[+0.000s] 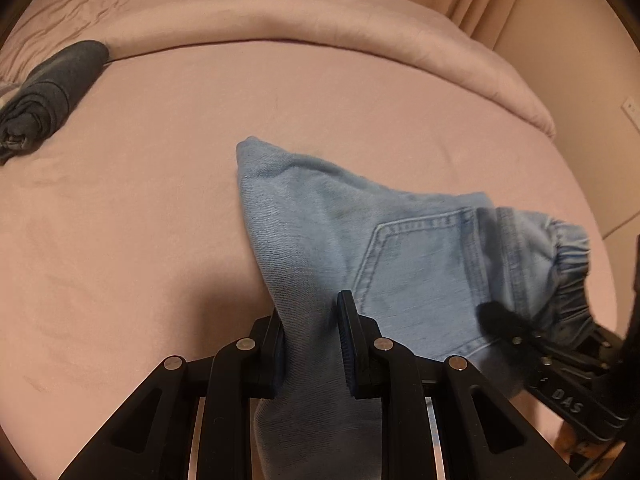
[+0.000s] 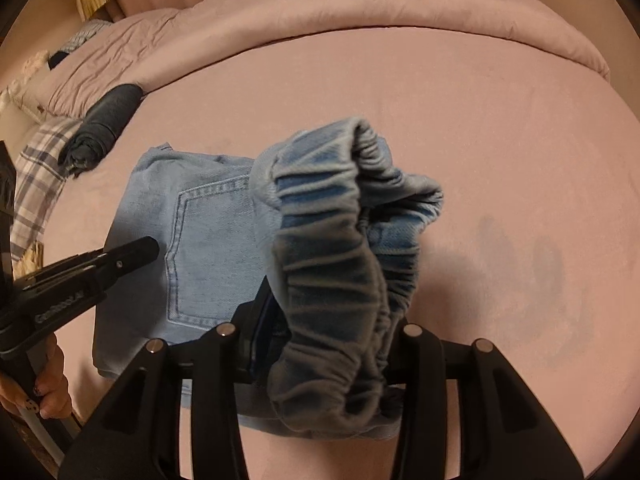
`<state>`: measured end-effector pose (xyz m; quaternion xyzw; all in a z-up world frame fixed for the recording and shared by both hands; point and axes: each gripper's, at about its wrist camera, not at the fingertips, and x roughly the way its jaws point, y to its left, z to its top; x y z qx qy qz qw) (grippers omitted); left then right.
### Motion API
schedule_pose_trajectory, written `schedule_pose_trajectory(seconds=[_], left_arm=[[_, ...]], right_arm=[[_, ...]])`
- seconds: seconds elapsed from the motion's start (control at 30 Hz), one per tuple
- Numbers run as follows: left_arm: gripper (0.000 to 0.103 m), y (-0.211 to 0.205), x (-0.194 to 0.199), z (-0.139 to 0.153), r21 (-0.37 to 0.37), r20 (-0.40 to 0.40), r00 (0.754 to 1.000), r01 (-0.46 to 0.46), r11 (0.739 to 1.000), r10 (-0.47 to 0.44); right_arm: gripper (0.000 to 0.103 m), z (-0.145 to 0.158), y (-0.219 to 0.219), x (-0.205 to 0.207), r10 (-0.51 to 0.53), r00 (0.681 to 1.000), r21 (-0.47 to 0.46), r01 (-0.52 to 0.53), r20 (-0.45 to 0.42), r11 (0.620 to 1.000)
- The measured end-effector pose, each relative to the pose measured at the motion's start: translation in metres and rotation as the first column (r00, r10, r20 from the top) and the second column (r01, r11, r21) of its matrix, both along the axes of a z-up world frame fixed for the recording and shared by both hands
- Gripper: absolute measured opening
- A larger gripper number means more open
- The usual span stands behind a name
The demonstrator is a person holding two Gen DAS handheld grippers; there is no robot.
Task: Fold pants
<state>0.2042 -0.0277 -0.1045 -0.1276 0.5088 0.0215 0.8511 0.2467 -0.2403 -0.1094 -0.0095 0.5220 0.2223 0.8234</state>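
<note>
Two tools (image 1: 310, 344) (image 2: 328, 344) gripping pants (image 1: 360, 240), waistband rightward

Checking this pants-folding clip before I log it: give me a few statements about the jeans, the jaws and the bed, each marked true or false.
1. The left gripper has denim of the jeans pinched between its jaws. True.
2. The elastic waistband lies bunched at the right gripper. True.
3. The jeans are dark black. False: they are light blue.
4. A back pocket shows on the jeans. True.
5. The rolled dark garment lies on top of the jeans. False: it lies apart, further up the bed.
</note>
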Motion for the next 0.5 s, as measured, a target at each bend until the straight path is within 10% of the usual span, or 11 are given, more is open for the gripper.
schedule_pose_trajectory(seconds=[0.5], left_arm=[[0.030, 0.007, 0.007, -0.017, 0.013, -0.016, 1.000, -0.018, 1.000, 0.018]], right_arm=[[0.062, -0.015, -0.003, 0.009, -0.012, 1.000, -0.056, 0.011, -0.013, 0.998]])
